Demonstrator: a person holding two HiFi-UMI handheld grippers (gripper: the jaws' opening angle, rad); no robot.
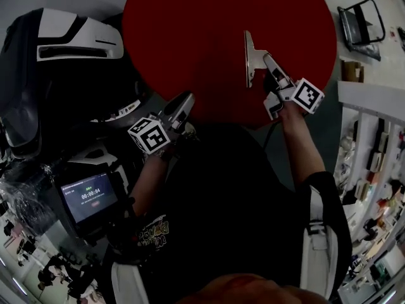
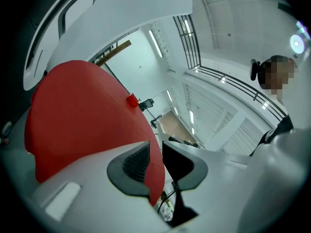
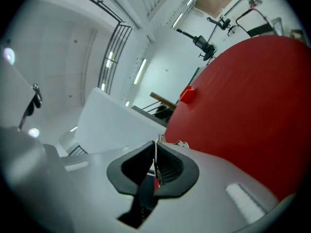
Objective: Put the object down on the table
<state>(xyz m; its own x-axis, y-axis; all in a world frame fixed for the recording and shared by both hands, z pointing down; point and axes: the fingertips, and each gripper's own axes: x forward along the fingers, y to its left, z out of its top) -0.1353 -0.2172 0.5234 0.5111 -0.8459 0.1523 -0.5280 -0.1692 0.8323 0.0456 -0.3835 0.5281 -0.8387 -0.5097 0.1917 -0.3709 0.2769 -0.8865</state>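
Note:
A thin, flat silver metal piece (image 1: pixel 249 56) hangs above the round red table (image 1: pixel 190 24), right of its middle. My right gripper (image 1: pixel 266 59) is shut on it from the right. In the right gripper view, the metal's thin edge (image 3: pixel 158 140) stands upright, pinched between the dark pads, and the right gripper (image 3: pixel 155 155) points toward the red table (image 3: pixel 252 110). My left gripper (image 1: pixel 188 100) hovers at the table's near edge. In the left gripper view, the left gripper (image 2: pixel 155 152) shows a gap between its jaws with nothing in it, and the red table (image 2: pixel 77 120) lies behind.
A large black-and-white machine (image 1: pixel 63 43) stands left of the table, with a small screen (image 1: pixel 88 198) below it. Shelves with goods (image 1: pixel 373 157) line the right side. A black wire frame (image 1: pixel 362 21) sits on the floor at the top right. A small red block (image 3: pixel 187 94) is at the table's far rim.

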